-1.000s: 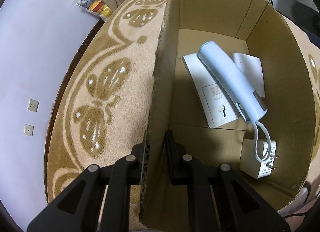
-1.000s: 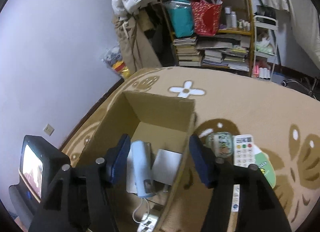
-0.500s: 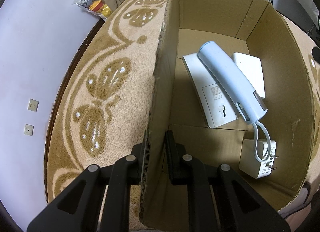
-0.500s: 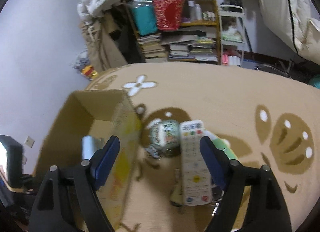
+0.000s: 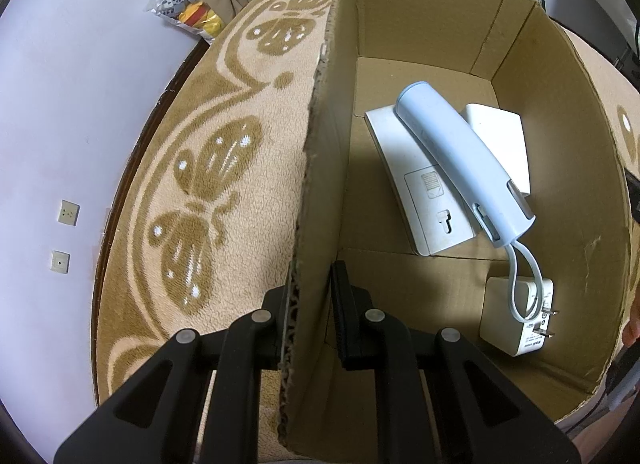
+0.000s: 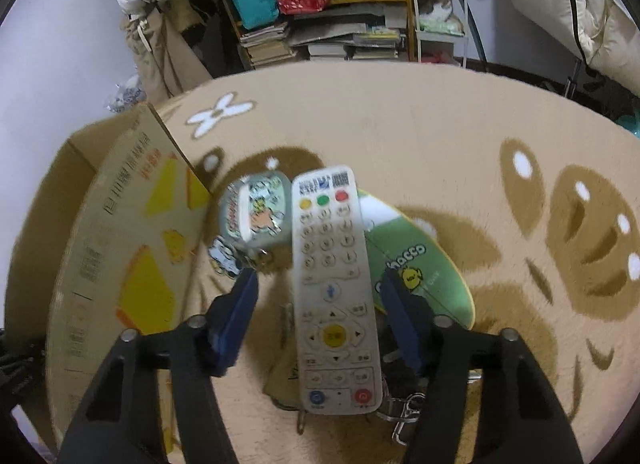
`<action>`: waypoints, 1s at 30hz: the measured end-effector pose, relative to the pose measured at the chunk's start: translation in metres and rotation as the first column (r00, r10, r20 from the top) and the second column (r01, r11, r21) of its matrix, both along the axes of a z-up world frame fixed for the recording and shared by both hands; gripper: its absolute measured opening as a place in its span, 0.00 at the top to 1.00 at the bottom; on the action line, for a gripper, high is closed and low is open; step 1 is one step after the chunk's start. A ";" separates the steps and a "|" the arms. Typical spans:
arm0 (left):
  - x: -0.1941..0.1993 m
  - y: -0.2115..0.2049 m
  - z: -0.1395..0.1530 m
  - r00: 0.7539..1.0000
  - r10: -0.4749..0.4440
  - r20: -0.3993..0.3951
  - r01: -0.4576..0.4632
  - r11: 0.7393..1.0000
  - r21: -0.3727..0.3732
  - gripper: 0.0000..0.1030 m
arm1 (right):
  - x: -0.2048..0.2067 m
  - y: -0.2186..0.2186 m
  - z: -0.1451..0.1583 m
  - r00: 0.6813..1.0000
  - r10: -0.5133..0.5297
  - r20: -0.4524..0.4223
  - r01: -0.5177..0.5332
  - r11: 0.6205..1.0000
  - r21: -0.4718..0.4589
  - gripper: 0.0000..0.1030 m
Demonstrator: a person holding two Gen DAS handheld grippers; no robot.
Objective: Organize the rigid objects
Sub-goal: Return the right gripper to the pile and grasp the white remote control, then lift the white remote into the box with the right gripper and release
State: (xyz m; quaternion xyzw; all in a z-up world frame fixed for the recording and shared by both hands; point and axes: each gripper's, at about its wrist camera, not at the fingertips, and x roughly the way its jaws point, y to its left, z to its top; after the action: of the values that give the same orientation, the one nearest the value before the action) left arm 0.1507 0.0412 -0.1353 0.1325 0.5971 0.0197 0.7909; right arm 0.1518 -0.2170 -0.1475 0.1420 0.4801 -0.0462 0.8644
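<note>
Left gripper [image 5: 310, 304] clamped on cardboard box [image 5: 560, 143] wall (handset [image 5: 460, 159], charger [image 5: 516, 320] inside), right gripper [image 6: 320, 296] spread wide above white remote [image 6: 332, 284], carpet [image 6: 440, 135] beneath.

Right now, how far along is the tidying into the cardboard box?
Done: the pale blue handheld device, flat white panel and white plug adapter lie in the brown cardboard box. In hand: the left hand-held gripper clamps the box wall; the right hand-held gripper straddles the white remote control, open. Left: cartoon-printed case, green card.
</note>
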 end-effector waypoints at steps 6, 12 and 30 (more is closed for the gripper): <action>-0.001 -0.001 0.000 1.000 -0.003 0.001 0.003 1.000 0.004 0.87 | 0.000 0.006 -0.005 1.000 0.017 -0.003 -0.017 0.999 -0.049 0.44; -0.001 -0.001 0.000 1.000 -0.003 0.001 0.003 1.000 0.005 0.87 | 0.000 0.013 -0.006 1.000 0.018 -0.014 -0.019 0.992 -0.124 0.53; -0.001 -0.001 0.001 1.000 -0.002 0.001 0.002 1.000 0.004 0.87 | -0.018 0.001 0.008 0.999 -0.035 0.041 0.033 0.998 0.055 0.57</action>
State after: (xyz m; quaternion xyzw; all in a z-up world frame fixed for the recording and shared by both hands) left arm 0.1499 0.0400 -0.1345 0.1347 0.5967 0.0200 0.7908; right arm 0.1337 -0.2155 -0.1396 0.1743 0.4606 -0.0450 0.8691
